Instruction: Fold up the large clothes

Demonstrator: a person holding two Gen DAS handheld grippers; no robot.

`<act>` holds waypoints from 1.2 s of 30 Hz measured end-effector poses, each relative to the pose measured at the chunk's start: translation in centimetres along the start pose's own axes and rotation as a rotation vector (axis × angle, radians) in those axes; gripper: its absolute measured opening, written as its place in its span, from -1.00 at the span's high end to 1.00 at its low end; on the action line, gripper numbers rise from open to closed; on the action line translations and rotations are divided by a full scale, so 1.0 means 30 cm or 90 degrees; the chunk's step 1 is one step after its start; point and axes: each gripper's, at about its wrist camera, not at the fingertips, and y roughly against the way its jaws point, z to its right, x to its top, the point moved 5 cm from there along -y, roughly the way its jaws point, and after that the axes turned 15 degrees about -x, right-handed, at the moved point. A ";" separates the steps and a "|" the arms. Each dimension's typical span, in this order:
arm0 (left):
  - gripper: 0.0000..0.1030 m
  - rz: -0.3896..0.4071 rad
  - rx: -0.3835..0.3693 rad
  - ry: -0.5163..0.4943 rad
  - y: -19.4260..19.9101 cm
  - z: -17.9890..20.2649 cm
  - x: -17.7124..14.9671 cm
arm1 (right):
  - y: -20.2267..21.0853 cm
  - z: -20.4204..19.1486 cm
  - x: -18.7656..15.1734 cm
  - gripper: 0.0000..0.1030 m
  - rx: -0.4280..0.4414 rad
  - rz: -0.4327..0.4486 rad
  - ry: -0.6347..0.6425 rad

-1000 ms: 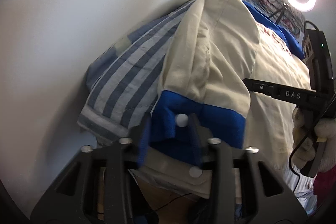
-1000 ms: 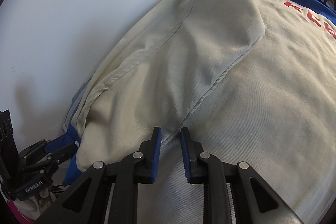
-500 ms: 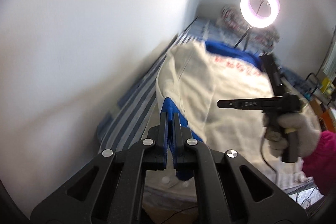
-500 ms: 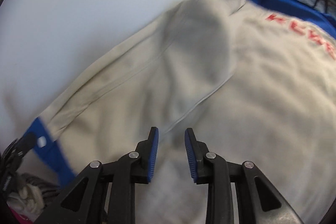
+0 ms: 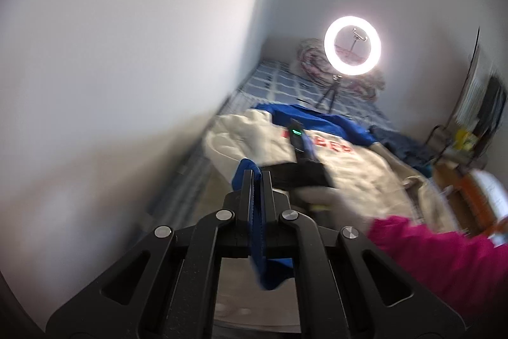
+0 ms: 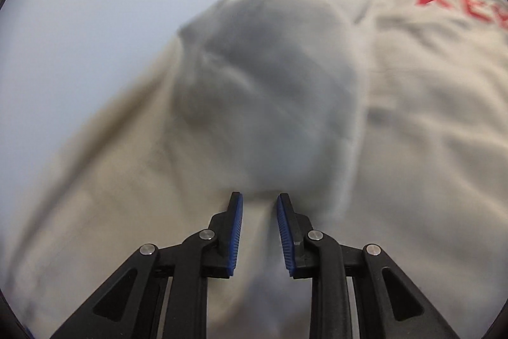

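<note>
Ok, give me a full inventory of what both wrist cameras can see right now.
Sweatshirt: one, cream with blue collar and red lettering, spread on the bed.
Cuff: one, blue, pinched in the left gripper.
Bed cover: one, blue checked, beside the wall.
Ring light: one, lit white, on a tripod at the far end.
Bedding bundle: one, reddish pattern, behind the light.
Left gripper: black, shut on the cuff.
Right gripper: black, blue pads, jaws apart over the sweatshirt.
Sleeve: one, magenta, at right.

Red lettering (image 6: 460,5) on jacket cut off at frame edge; gloved hand (image 5: 320,196) motion-blurred.
</note>
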 end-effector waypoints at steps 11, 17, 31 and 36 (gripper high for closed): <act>1.00 -0.086 -0.052 0.008 -0.057 -0.004 -0.071 | 0.169 0.148 0.153 0.40 -0.009 0.022 0.008; 1.00 -0.094 -0.075 -0.056 -0.016 0.158 -0.128 | 0.301 0.151 0.265 -0.01 -0.062 0.087 0.022; 1.00 -0.228 -0.142 -0.137 -0.137 0.339 -0.300 | 0.209 -0.116 0.370 -0.30 -0.201 0.042 0.168; 1.00 -0.239 -0.138 -0.146 -0.175 0.335 -0.302 | 0.047 -0.208 0.385 -0.27 -0.326 0.000 0.258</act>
